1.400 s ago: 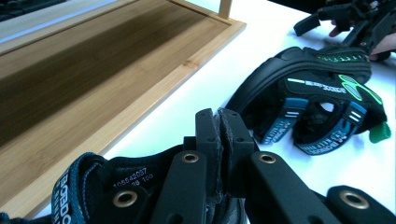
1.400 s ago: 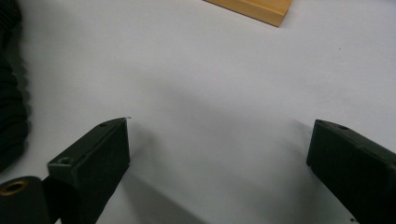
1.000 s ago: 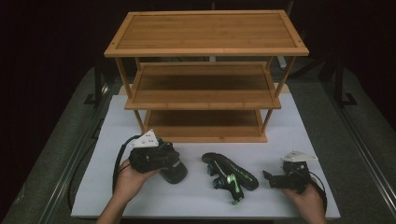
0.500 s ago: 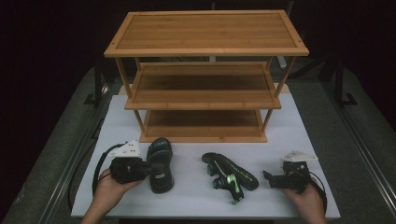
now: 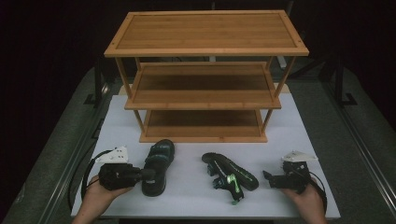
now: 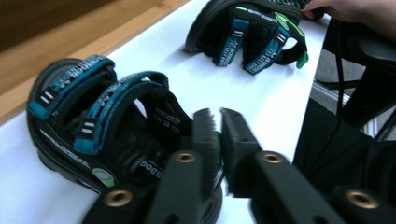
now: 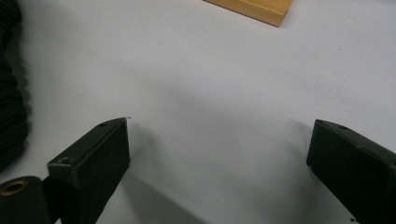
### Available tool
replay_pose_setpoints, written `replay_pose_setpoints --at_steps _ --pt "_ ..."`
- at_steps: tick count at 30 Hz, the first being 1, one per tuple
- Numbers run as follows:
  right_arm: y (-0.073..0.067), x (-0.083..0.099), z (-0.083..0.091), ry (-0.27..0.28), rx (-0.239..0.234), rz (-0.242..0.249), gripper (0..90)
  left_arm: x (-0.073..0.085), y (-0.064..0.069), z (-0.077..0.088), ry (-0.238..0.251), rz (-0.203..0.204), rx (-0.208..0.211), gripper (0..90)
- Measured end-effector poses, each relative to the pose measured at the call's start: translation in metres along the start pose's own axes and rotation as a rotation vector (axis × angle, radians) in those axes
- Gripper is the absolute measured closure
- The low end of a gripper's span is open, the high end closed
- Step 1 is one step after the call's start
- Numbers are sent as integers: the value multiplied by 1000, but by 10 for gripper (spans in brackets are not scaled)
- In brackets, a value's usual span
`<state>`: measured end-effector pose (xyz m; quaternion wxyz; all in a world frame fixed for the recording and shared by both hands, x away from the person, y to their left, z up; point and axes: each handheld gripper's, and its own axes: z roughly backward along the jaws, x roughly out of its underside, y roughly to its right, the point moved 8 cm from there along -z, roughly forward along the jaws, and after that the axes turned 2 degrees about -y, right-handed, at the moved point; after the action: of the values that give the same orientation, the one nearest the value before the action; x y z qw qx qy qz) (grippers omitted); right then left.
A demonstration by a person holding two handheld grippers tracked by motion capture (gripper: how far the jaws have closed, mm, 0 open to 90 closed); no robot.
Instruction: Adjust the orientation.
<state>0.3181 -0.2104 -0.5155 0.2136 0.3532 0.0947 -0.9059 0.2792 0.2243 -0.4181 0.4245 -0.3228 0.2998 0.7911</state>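
Observation:
A black sandal with blue straps [image 5: 157, 164] stands on the white tabletop [image 5: 299, 126], its toe toward the bamboo shelf rack [image 5: 205, 51]. My left gripper [image 5: 149, 174] is at its heel; in the left gripper view the jaws [image 6: 219, 128] are pinched almost together on the heel rim of that sandal [image 6: 93, 116]. A second black sandal with green straps [image 5: 229, 173] lies on its side mid-table, also seen farther off [image 6: 252, 32]. My right gripper [image 5: 266, 176] rests to its right, open wide over bare table [image 7: 219, 140].
The three-tier rack stands at the back of the table with its shelves bare; its base corner [image 7: 254, 9] is ahead of the right jaws. The sole edge of the green sandal [image 7: 9, 116] is at their left. Dark rails flank the table.
My left gripper pulled back to the left and front with the blue-strapped sandal, which turned so its toe faces the rack. The right gripper and green sandal stayed put.

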Motion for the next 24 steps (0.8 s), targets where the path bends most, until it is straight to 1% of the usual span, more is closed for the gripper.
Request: replay_pose_setpoints --at_steps 1,5,6,7,9,12,13,14,15,17,18,19,21,22,23,24 --pt "0 0 0 0 0 0 52 -1 -1 2 6 1 -4 760" --pt "0 0 0 -1 -1 -2 52 -7 -10 9 18 -20 -46 675" --pt "0 0 0 -1 -1 -2 52 -7 -10 9 18 -20 -46 652" --pt "0 0 0 -2 -1 -2 52 -10 -16 10 16 -36 -57 627" --pt "0 0 0 -2 0 0 52 -12 -24 7 4 -48 -79 589" --pt "0 0 0 -1 0 1 52 -14 -36 -1 -14 -50 -86 558" --pt "0 0 0 -1 0 1 52 -14 -36 -1 -14 -50 -86 552" --pt "0 0 0 -1 0 0 52 -15 -43 -7 -27 -52 -80 552" --pt "0 0 0 -1 0 -1 52 -15 -46 -10 -32 -51 -82 549" --pt "0 0 0 -1 -1 -1 52 -14 -51 -16 -44 -46 -74 547" --pt "0 0 0 -1 -1 -1 52 -14 -51 -16 -44 -46 -74 543" --pt "0 0 0 -2 -1 -3 52 -13 -54 -22 -62 -44 -70 542" --pt "0 0 0 -1 -1 -2 52 -12 -56 -28 -71 -38 -59 536" --pt "0 0 0 -1 -1 -2 52 -12 -56 -28 -71 -38 -59 536" --pt "0 0 0 -1 -1 -1 52 -11 -56 -33 -80 -39 -41 536" --pt "0 0 0 -1 -1 -1 52 -10 -56 -36 -82 -38 -31 536"
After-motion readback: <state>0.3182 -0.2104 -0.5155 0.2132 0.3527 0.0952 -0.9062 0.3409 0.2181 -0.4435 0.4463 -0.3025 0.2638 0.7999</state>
